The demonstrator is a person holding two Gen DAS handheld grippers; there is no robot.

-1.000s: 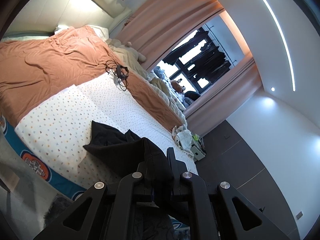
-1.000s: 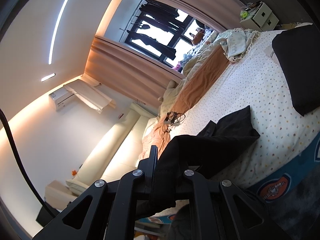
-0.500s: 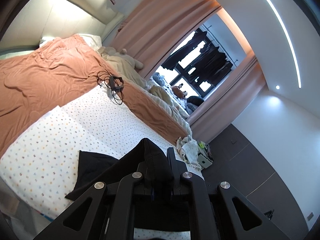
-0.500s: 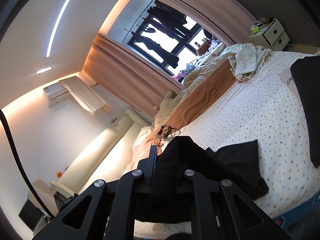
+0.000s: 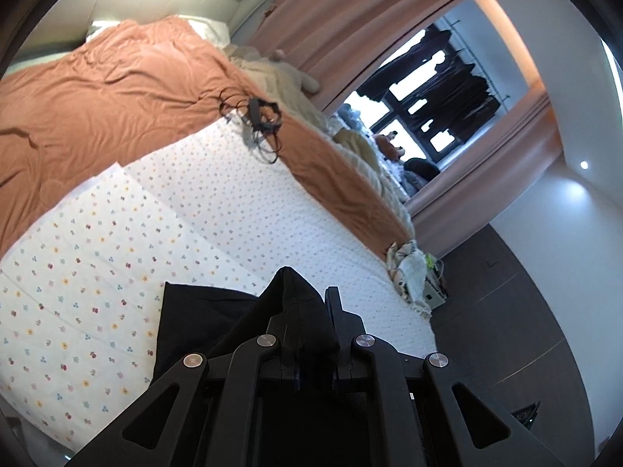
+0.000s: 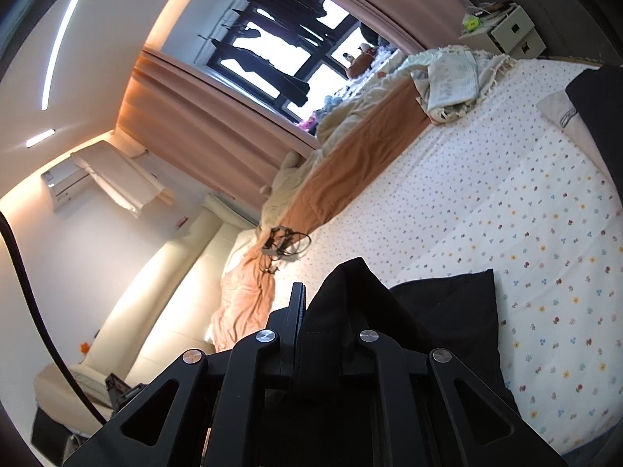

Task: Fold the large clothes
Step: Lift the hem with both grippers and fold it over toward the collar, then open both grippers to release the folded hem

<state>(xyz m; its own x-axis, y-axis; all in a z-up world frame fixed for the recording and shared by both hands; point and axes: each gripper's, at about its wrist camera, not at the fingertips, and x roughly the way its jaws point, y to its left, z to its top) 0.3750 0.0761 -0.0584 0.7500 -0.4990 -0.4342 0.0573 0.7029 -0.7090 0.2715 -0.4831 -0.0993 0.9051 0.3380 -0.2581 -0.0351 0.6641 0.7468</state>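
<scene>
- Left gripper (image 5: 311,311): jaws standing nearly closed and pinching a bunched fold of the black garment (image 5: 194,319). The cloth is peaking up between the fingers and trailing down to the left, where a flat part is lying on the dotted sheet (image 5: 97,272).
- Right gripper (image 6: 323,303): jaws likewise standing nearly closed and clamping a raised fold of the same garment (image 6: 447,311). The rest is spreading to the right and lying on the sheet (image 6: 525,233).
- Garment: lying near the close edge of the bed, with one gathered part in each gripper.
- Left view only: the wide orange blanket (image 5: 97,97) is covering the far part of the bed, and dark floor (image 5: 506,311) is showing at right.
- Right view only: a wall air conditioner (image 6: 66,183) is showing at left, a white drawer unit (image 6: 514,31) at top right, and a second dark cloth (image 6: 599,109) is lying at the right edge of the bed.
- Both views: a tangle of cable (image 5: 257,120) (image 6: 284,243) is lying where blanket and sheet meet, well apart from the garment.
</scene>
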